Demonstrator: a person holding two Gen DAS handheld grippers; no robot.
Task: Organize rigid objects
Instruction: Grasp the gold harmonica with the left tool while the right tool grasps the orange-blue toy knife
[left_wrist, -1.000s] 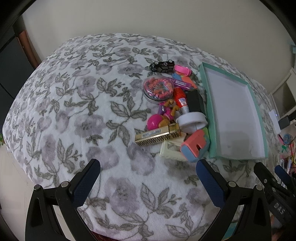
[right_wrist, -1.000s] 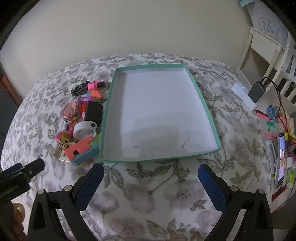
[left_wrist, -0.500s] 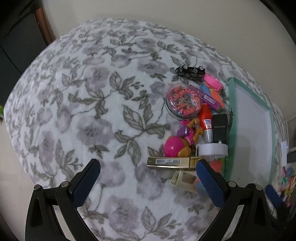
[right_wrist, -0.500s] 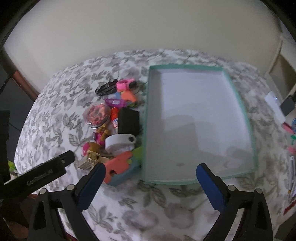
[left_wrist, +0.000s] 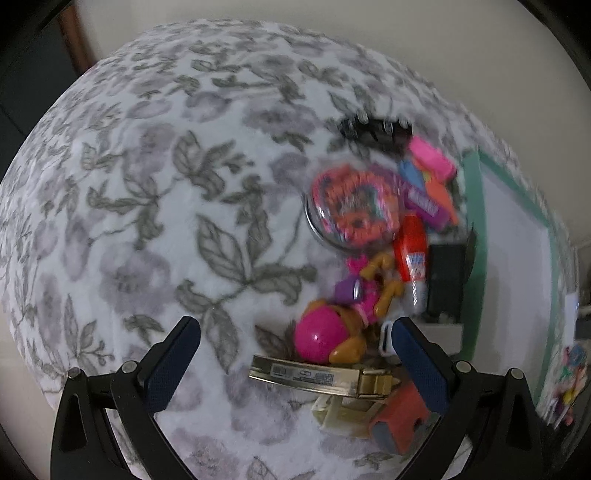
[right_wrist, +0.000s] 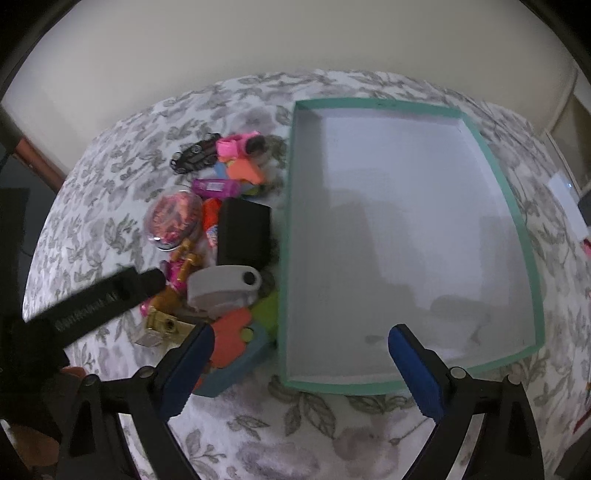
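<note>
A pile of small rigid things lies on the floral blanket left of an empty teal tray (right_wrist: 517, 206). My left gripper (left_wrist: 295, 326) hangs open just above the pile's near end, over a pink ball (left_wrist: 319, 339) and a gold harmonica (left_wrist: 306, 374). Beyond them lie a round tin (left_wrist: 354, 206), a red glue bottle (left_wrist: 410, 251) and a black toy car (left_wrist: 373, 127). My right gripper (right_wrist: 301, 332) is open and its jaws are closing a little, holding nothing, above the tray's near left corner. One black finger (right_wrist: 103, 299) of the left gripper crosses the pile in the right wrist view.
A black box (right_wrist: 243, 232), a white tape dispenser (right_wrist: 221, 288) and an orange and grey block (right_wrist: 236, 347) lie against the tray's left wall. Small colourful clutter (left_wrist: 569, 384) sits past the tray's right side. A plain wall stands behind the bed.
Both grippers have come down and closer to the pile. The left one now has the ball and harmonica between its fingers. The right one has shifted left to the tray's corner.
</note>
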